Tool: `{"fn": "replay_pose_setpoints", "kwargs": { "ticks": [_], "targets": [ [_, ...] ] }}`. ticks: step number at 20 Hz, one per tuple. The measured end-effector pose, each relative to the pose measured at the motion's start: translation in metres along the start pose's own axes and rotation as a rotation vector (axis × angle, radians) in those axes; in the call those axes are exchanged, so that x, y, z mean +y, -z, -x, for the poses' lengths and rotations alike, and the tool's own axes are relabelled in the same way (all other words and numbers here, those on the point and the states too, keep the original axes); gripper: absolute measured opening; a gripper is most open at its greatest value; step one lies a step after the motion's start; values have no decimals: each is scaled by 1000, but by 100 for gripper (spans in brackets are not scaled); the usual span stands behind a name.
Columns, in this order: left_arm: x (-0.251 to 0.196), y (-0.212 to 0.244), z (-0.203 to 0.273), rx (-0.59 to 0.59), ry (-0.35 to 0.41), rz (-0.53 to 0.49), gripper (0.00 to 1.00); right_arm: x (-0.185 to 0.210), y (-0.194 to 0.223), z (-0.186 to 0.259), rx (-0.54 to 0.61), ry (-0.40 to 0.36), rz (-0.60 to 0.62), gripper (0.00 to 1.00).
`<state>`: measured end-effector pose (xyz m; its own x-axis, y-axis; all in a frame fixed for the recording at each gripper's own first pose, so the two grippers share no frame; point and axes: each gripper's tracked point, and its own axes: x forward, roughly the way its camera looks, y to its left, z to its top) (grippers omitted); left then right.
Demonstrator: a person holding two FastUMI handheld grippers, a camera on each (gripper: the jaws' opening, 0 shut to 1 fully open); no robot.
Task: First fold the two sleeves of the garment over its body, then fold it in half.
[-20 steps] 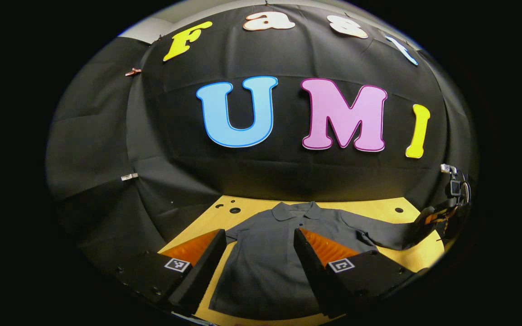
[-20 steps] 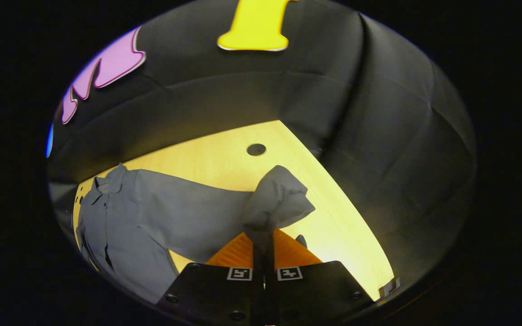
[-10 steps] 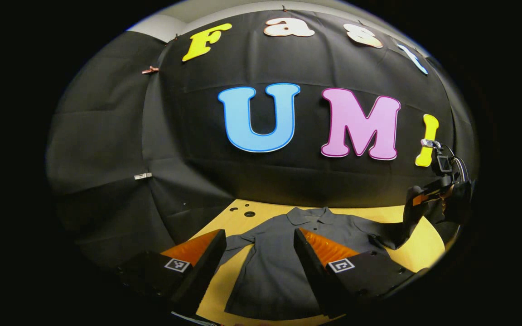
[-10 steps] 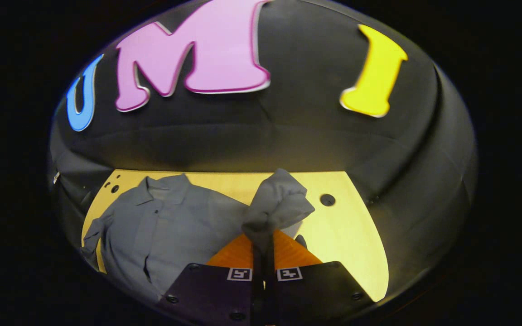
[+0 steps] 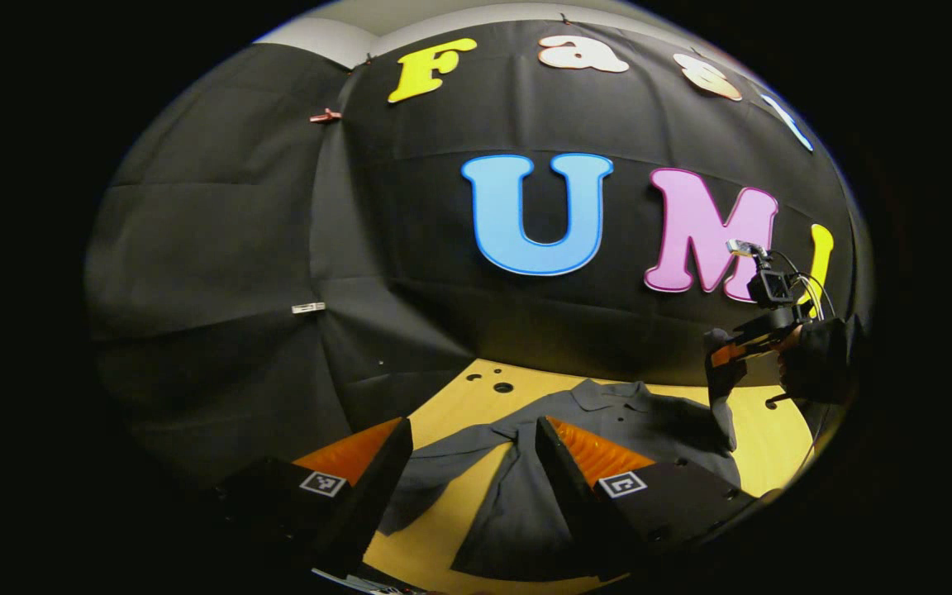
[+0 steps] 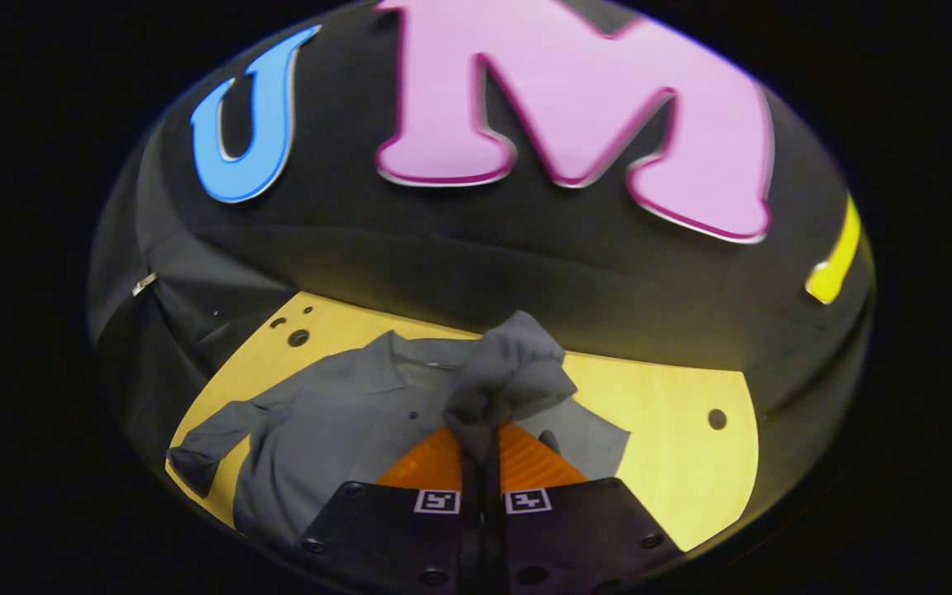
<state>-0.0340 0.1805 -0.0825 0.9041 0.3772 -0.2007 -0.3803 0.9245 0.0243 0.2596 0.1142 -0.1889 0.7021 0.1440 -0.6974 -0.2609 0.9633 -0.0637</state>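
A grey collared shirt (image 6: 335, 430) lies front-up on a pale wooden table (image 6: 674, 463), its collar (image 6: 410, 351) toward the far edge where the table meets the black cloth wall (image 6: 476, 248). In the right gripper view the right gripper (image 6: 480, 434) has its two fingers pressed together on the bunched end of one sleeve (image 6: 509, 376); the cloth rises out of the pinch in a crumpled wad and sits over the upper chest of the shirt, just beside the collar. The other sleeve (image 6: 211, 434) lies flat and stretched out toward the table's left edge, its cuff near the near-left corner. A row of small buttons runs down the front below the collar. Several round holes (image 6: 298, 337) are cut in the table near the far-left corner, and a single one (image 6: 716, 418) sits toward the right edge.

In the left gripper view the left gripper (image 5: 472, 446) hangs above the near edge with its fingers spread wide and nothing between them (the shirt's body and flat sleeve show through the gap). Farther off, at the right of that view, the right gripper (image 5: 724, 357) is raised above the table in a dark-gloved hand (image 5: 815, 364), and the pinched sleeve (image 5: 722, 405) hangs down from it to the shirt's shoulder. The shirt (image 5: 525, 496) there spreads from the far edge down to the near edge of the table (image 5: 443, 529), its hem toward the left gripper
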Motion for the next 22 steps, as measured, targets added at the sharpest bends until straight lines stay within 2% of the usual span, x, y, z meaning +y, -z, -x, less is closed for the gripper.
{"fn": "replay_pose_setpoints", "kwargs": {
  "ticks": [7, 8, 9, 10, 13, 17, 18, 19, 22],
  "targets": [
    [64, 16, 5, 32, -113, 39, 95, 143, 2, -56, 48, -134, 73, 5],
    [72, 18, 4, 39, -127, 43, 95, 163, 7, -62, 63, -153, 87, 0],
    [80, 23, 4, 47, -141, 48, 95, 181, 15, -67, 87, -164, 98, 0],
    [87, 26, 5, 56, -154, 57, 95, 198, 23, -72, 109, -175, 105, 5],
    [105, 36, 8, 73, -186, 76, 95, 242, 53, -98, 169, -189, 147, 6],
    [126, 52, 9, 100, -221, 90, 96, 280, 76, -110, 221, -212, 162, 20],
    [131, 54, 8, 102, -226, 101, 96, 286, 81, -108, 228, -216, 160, 27],
    [133, 57, 7, 103, -222, 117, 96, 294, 82, -106, 230, -235, 147, 39],
    [137, 75, -4, 141, -194, 172, 96, 304, 81, -86, 206, -280, 121, 100]
  ]
}}
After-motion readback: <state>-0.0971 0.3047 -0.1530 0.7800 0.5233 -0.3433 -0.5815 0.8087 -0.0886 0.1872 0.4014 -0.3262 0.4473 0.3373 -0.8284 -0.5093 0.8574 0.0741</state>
